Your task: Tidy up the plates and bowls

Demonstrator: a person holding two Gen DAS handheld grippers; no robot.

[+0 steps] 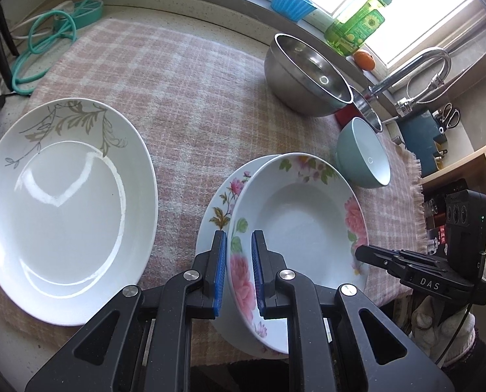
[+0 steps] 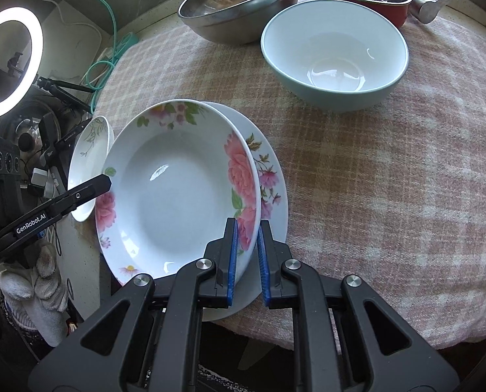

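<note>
Item: deep white plate with pink peonies [image 2: 177,192], which I am holding tilted above a flat flowered white plate [image 2: 272,189] on the pink checked cloth [image 2: 390,179]. My left gripper [image 1: 238,271] and right gripper [image 2: 247,258] are both pinching its rim (opposite edges).

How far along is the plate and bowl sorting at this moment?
Done: nothing clearly stacked yet. In hand: both the left gripper and right gripper clamp opposite rims of the deep floral plate, held over the flat floral plate. Left: the leaf-pattern plate, teal bowl and steel bowl sit separately.
</note>
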